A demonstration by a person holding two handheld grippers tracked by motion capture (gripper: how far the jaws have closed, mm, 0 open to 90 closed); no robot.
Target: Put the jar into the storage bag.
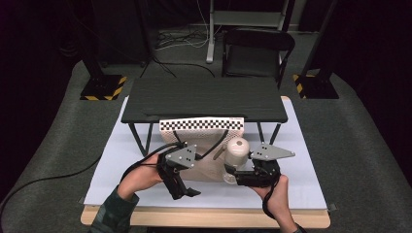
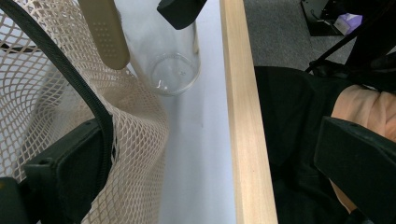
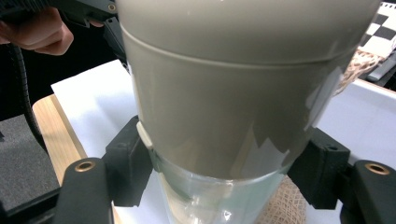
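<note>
A clear bottle (image 1: 237, 150) with a wide beige cap (image 3: 233, 70) lies tilted beside a cream mesh bag (image 1: 204, 167), its clear base (image 2: 173, 70) toward the table's near edge. My right gripper (image 1: 235, 170) is shut on the bottle, with the jaws pressing both sides just under the cap (image 3: 224, 163). The bag has a black-trimmed rim (image 2: 70, 79) and a checkerboard card at its back. My left gripper (image 1: 187, 194) stands open, jaws wide apart (image 2: 212, 172). One jaw rests against the mesh (image 2: 140, 140) at the rim, the other hangs past the table edge.
A low black table (image 1: 204, 99) stands over the back of the white mat (image 1: 301, 160). The wooden table edge (image 2: 243, 140) runs close by the bag. A beige strap (image 2: 105, 32) hangs by the bottle. A folding chair (image 1: 257, 51) stands behind.
</note>
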